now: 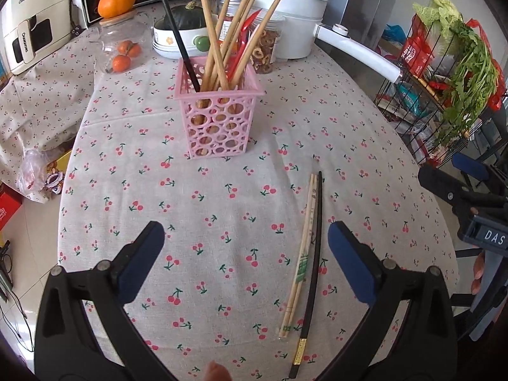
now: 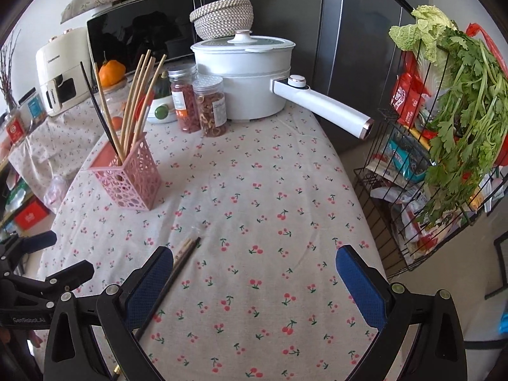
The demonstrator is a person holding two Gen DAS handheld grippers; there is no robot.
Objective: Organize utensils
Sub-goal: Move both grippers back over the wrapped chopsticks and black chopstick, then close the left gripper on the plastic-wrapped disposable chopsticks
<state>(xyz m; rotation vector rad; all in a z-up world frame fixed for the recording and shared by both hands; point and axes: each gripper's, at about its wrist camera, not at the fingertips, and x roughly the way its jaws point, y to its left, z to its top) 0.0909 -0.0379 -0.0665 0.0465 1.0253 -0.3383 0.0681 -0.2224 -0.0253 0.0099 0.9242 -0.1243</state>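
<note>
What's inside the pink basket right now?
The pink basket holds several wooden chopsticks, one black chopstick and something red, all leaning upright. Their lower ends show only partly through the holes; anything lying on the bottom is hidden.

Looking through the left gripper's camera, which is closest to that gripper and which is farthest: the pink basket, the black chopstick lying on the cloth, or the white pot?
1. Black chopstick, lying flat just inside the left gripper's right finger.
2. Pink basket, standing mid-table, ahead.
3. White pot, at the table's far edge, behind the basket.
</note>
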